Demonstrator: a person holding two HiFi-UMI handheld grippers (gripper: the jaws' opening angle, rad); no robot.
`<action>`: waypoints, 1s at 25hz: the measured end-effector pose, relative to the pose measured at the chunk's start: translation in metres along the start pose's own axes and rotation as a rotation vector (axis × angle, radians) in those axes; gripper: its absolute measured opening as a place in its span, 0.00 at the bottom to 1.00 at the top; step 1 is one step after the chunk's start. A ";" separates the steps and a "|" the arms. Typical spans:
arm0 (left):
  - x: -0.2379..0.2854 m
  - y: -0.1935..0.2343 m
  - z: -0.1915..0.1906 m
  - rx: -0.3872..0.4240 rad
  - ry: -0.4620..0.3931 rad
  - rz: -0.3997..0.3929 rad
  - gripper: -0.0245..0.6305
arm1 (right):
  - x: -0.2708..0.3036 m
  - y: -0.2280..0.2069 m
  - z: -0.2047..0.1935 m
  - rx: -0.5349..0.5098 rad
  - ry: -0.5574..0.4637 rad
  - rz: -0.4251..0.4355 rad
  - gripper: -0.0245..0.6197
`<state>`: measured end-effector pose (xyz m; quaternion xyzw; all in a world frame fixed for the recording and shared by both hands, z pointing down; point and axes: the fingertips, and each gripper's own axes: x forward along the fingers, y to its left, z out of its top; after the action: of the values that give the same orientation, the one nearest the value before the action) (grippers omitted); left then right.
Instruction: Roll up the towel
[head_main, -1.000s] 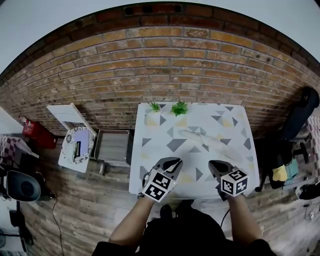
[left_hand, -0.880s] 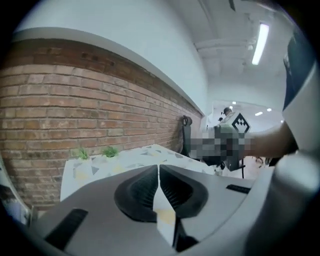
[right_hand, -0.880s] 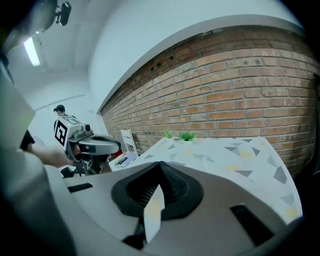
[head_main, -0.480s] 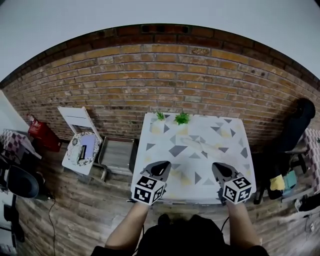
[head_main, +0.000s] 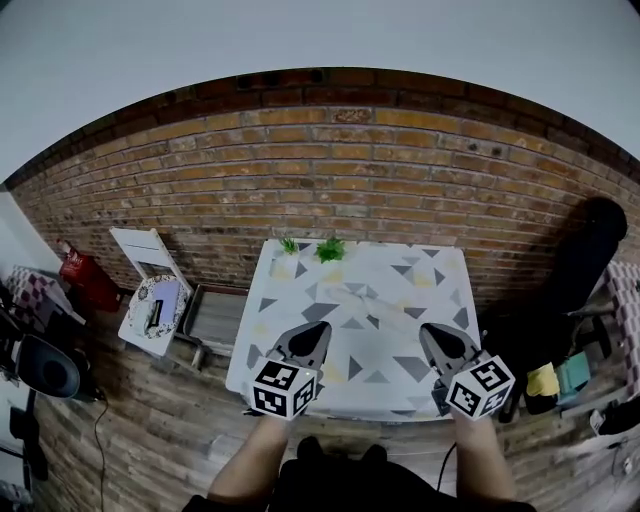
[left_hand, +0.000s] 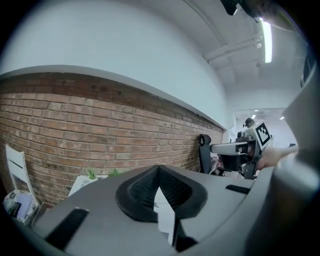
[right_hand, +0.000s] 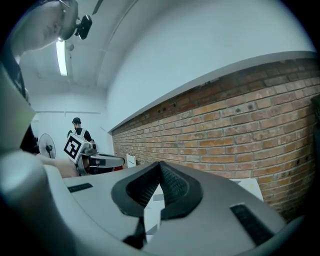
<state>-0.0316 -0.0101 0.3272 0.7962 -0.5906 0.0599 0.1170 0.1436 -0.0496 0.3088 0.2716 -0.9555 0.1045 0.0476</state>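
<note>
Towel (head_main: 362, 293) looks like a pale roll near the middle of the table (head_main: 430, 300), so I think the rolling is done. That may be why the left gripper (head_main: 318, 328) and right gripper (head_main: 432, 330) hang over the near edge, both shut tight and empty. The roll lies well apart, out past their tips

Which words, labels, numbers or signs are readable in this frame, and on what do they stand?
None readable.
The left gripper and right gripper carry only black-and-white square markers, no letters.
Any print on the red object by the wall is too small to tell.
</note>
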 end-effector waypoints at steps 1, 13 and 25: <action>0.005 -0.007 0.005 0.000 -0.013 0.011 0.07 | -0.008 -0.005 0.005 -0.020 -0.012 0.006 0.06; 0.016 -0.006 0.022 0.036 -0.040 0.062 0.07 | -0.017 -0.029 0.021 -0.071 -0.074 -0.012 0.06; 0.032 0.000 0.018 0.044 -0.007 0.051 0.07 | -0.006 -0.030 0.009 -0.035 -0.068 -0.008 0.06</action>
<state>-0.0233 -0.0440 0.3175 0.7836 -0.6095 0.0730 0.0957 0.1640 -0.0740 0.3049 0.2780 -0.9572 0.0782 0.0204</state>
